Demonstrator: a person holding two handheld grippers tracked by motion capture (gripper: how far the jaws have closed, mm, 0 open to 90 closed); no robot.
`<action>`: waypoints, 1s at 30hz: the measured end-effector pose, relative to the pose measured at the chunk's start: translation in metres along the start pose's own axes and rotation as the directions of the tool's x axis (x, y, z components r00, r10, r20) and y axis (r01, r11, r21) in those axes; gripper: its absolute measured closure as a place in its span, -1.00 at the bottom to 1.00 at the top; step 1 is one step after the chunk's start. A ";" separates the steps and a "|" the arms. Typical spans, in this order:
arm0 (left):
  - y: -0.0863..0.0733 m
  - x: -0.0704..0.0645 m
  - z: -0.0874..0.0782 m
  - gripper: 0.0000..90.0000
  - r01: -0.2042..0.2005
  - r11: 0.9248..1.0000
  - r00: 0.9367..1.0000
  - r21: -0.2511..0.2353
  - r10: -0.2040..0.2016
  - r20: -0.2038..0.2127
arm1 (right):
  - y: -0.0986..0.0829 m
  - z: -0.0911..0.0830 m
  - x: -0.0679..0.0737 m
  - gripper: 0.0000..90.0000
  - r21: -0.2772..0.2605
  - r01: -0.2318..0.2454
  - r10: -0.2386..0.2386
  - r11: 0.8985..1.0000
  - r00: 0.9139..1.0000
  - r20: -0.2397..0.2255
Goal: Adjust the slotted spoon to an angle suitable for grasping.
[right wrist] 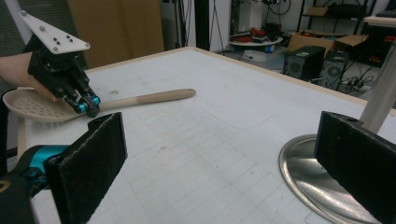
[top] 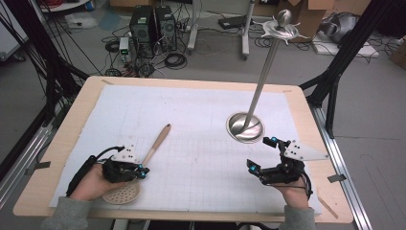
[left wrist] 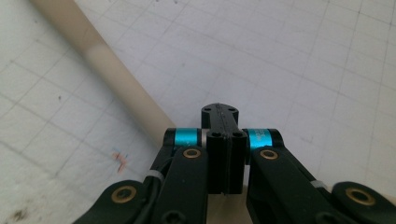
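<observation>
A beige slotted spoon (top: 158, 139) lies on the white gridded mat, its handle pointing to the far right and its perforated bowl (top: 122, 194) near the front edge. My left gripper (top: 142, 170) sits over the spoon's neck with its jaws pressed together. In the left gripper view the handle (left wrist: 93, 51) runs under the left gripper (left wrist: 223, 114), and nothing shows between the pads. My right gripper (top: 260, 152) is open at the front right, just in front of a metal stand's round base (top: 245, 127). Between its wide-apart pads (right wrist: 100, 154) there is bare mat.
The stand's thin pole (top: 263, 72) rises to a ball with hooks (top: 282, 21). The mat (top: 201, 110) covers a wooden table. Computers, cables and boxes lie on the floor beyond it. The right gripper view takes in the left gripper (right wrist: 86, 105) on the spoon (right wrist: 149, 98), and the base (right wrist: 303, 172).
</observation>
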State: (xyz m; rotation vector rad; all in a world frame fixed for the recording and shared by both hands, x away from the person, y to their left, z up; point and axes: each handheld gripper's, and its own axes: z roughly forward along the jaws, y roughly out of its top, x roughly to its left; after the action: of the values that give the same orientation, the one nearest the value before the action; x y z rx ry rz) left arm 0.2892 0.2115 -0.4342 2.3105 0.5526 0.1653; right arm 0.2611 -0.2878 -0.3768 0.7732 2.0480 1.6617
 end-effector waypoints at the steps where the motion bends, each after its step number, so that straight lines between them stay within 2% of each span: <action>1: -0.003 0.002 -0.003 0.99 0.003 1.000 1.000 0.000 -0.003 0.001 | 0.000 0.000 0.000 -0.97 -0.002 -0.002 0.002 1.000 1.000 0.000; 4: -0.012 0.007 -0.010 0.99 0.030 0.999 0.999 -0.015 -0.030 0.016 | 0.000 0.001 0.000 -0.97 0.001 -0.006 0.006 1.000 1.000 -0.003; 9: -0.024 0.014 -0.019 0.99 0.040 0.998 0.999 -0.045 -0.038 0.037 | 0.001 0.001 0.000 -0.97 -0.006 -0.003 0.003 1.000 1.000 -0.003; 14: -0.026 0.016 -0.022 0.99 0.040 0.998 0.998 -0.040 -0.038 0.040 | 0.001 0.001 0.000 -0.97 -0.006 -0.002 0.002 1.000 1.000 -0.001; 17: -0.025 0.016 -0.023 0.99 0.049 0.997 0.998 -0.061 -0.048 0.032 | 0.001 0.002 0.001 -0.97 -0.001 0.001 -0.001 1.000 1.000 -0.004; 20: -0.021 0.018 -0.030 0.99 0.085 0.990 0.996 -0.111 -0.084 0.008 | 0.000 0.003 0.001 -0.97 0.006 -0.004 0.004 1.000 1.000 -0.003; 23: -0.019 0.020 -0.039 0.99 0.123 0.975 0.991 -0.183 -0.131 -0.032 | 0.000 0.003 0.001 -0.97 0.011 -0.003 0.003 1.000 1.000 -0.006; 24: -0.019 0.022 -0.040 0.99 0.132 0.974 0.989 -0.186 -0.143 -0.047 | 0.000 0.004 0.001 -0.97 0.011 0.000 0.000 1.000 1.000 -0.005; 26: -0.019 0.024 -0.039 0.99 0.141 0.973 0.982 -0.180 -0.160 -0.097 | 0.000 0.004 0.001 -0.97 0.011 -0.004 0.004 1.000 1.000 -0.006; 30: -0.017 0.028 -0.038 0.99 0.136 0.974 0.976 -0.182 -0.163 -0.143 | 0.000 0.005 0.001 -0.97 0.013 -0.002 0.002 1.000 1.000 -0.008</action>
State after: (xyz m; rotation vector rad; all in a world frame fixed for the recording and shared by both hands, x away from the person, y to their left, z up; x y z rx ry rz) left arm 0.2985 0.2589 -0.4201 2.0905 0.7603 0.3116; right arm 0.2633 -0.2832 -0.3778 0.7748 2.0661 1.6562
